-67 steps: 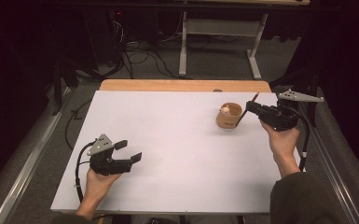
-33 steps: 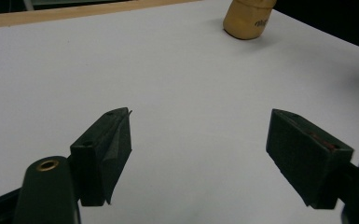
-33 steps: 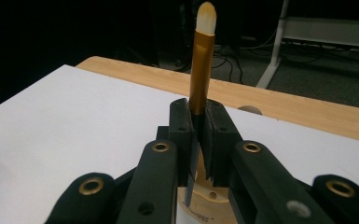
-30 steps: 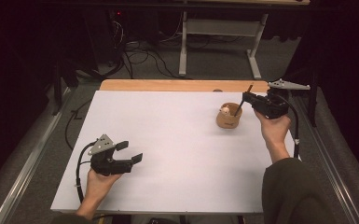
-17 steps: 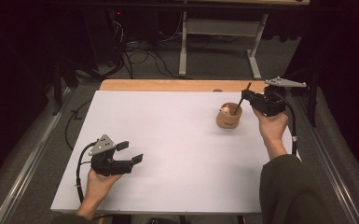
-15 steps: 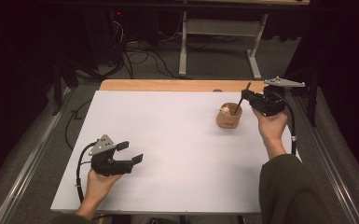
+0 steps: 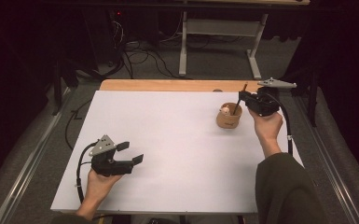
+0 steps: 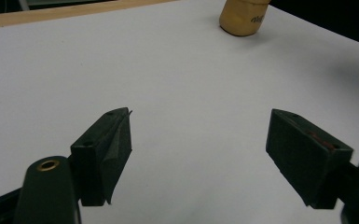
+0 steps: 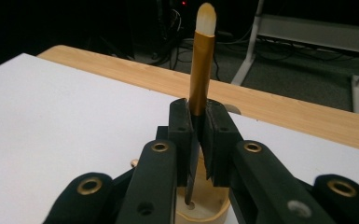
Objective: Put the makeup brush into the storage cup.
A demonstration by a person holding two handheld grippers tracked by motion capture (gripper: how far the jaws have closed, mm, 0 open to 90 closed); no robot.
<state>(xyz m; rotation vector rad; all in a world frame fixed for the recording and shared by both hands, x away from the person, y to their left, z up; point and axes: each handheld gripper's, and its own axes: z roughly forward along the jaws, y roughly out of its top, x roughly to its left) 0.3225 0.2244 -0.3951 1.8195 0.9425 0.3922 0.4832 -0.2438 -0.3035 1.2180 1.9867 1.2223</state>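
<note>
Having been carried inward from the right edge of the white surface (image 7: 177, 135) since the earlier frames, now hovering just beside and above the wooden cup (image 7: 228, 120) with the right gripper (image 7: 243, 99). Keeping the left gripper (image 7: 131, 153) resting near the front left of the surface, well apart from the cup, fingers spread wide around nothing. Pinching a brush (image 9: 201, 70) tightly between the right fingers, gold ferrule and pale tip pointing up, dark handle end reaching down inside the cup's rim. Probably nearing the release: needing only a loosening of that pinch, then leaving the brush leaning in the cup near the surface's far right.
</note>
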